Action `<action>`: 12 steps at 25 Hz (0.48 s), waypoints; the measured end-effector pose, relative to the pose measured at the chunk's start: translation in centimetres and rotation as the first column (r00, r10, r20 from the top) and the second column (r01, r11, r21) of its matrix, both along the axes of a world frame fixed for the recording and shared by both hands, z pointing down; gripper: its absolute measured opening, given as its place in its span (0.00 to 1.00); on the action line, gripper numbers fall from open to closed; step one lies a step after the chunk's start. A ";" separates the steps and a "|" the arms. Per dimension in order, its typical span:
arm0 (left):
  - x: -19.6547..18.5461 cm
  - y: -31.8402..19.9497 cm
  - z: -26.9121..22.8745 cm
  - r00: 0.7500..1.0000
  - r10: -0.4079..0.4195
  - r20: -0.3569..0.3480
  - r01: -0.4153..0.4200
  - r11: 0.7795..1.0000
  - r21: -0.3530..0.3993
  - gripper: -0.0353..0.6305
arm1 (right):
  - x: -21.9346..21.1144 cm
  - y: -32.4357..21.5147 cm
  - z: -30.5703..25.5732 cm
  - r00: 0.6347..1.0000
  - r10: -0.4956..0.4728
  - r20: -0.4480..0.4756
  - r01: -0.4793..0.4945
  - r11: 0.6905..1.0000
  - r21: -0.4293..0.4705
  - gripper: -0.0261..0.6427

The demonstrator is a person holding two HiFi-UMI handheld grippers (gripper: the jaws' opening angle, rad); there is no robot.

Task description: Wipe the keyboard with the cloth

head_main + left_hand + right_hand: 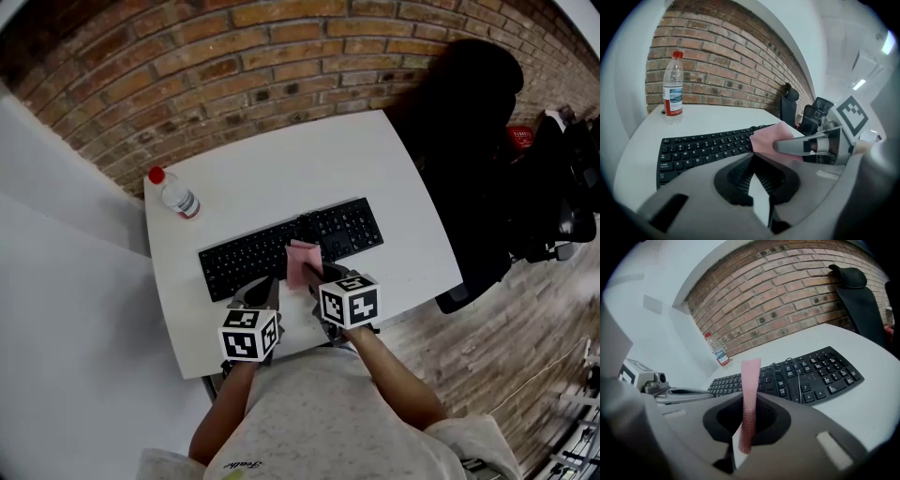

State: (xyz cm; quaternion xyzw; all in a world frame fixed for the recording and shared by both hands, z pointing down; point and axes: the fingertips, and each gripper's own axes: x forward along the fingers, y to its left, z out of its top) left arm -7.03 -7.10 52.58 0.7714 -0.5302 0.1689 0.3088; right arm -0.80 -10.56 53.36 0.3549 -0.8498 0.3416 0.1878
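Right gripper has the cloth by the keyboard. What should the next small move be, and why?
Probably lower the right gripper so the pink cloth lies on the keyboard: the jaws pinch the cloth on edge over the keyboard's near rows, not spread against them.

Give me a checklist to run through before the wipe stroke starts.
1. Cloth gripped: ok. The pink cloth is clamped between the jaws of the right gripper.
2. Cloth over the keys: ok. In the head view it hangs above the middle of the black keyboard.
3. Cloth touching the keys: cannot tell.
4. Left gripper out of the way: cannot tell. Its jaws are together and empty, at the keyboard's near edge beside the right gripper.
5. Water bottle clear of the path: ok. It stands upright and capped, apart from the keyboard's left end.
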 end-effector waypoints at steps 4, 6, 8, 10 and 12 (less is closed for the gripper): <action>1.3 -0.7 -0.2 1.000 0.021 0.000 -0.021 1.000 0.004 0.05 | 1.5 -0.4 -0.1 1.000 0.015 -0.003 -0.015 1.000 0.003 0.07; 1.9 -0.9 -0.2 1.000 0.028 0.000 -0.028 1.000 0.005 0.05 | 2.4 -0.6 -0.1 1.000 0.023 -0.007 -0.023 1.000 0.006 0.07; 2.4 -1.0 -0.1 0.999 0.032 0.001 -0.032 0.999 0.004 0.05 | 3.2 -1.0 0.0 0.999 0.029 -0.014 -0.029 1.000 0.010 0.07; 2.8 -1.2 0.1 0.999 0.034 0.001 -0.034 0.999 0.001 0.05 | 3.9 -1.3 0.0 0.999 0.033 -0.018 -0.033 0.999 0.014 0.07; 3.3 -1.3 0.1 0.999 0.037 0.002 -0.037 0.999 -0.001 0.05 | 4.6 -1.7 -0.2 0.999 0.037 -0.017 -0.037 0.999 0.017 0.07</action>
